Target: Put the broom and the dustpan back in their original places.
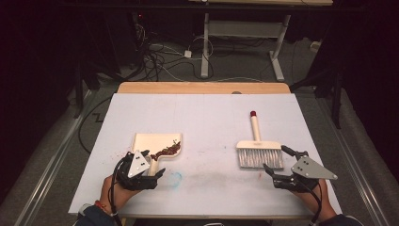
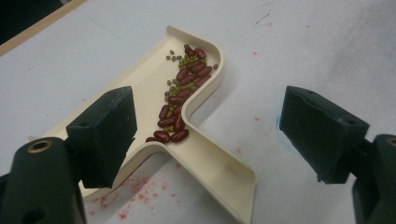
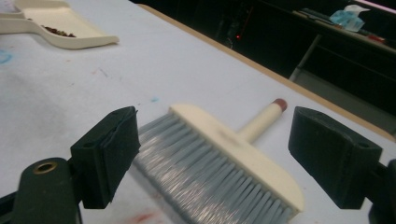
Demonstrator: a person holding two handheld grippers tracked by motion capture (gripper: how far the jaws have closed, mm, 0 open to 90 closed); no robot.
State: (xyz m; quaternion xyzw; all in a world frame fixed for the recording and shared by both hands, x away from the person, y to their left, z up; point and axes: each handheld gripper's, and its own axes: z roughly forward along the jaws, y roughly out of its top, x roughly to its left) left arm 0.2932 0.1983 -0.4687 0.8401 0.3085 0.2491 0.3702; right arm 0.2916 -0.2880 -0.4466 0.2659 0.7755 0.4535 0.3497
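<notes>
We judge the sweep done — red and green beans (image 2: pixel 182 93) lie in the cream dustpan (image 1: pixel 151 141) on the bench (image 1: pixel 207 117), brush (image 1: pixel 259 151) lying flat nearby — both the left hand-held gripper (image 1: pixel 153 173) and right hand-held gripper (image 1: pixel 275 165) gape empty; emptying remains.

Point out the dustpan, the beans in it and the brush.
dustpan (image 2: pixel 140 88), left gripper view, bare floor of the pan.
beans (image 2: pixel 180 100), left gripper view, middle of the pile.
brush (image 1: pixel 259 145), high view, cream head above the bristles.
</notes>
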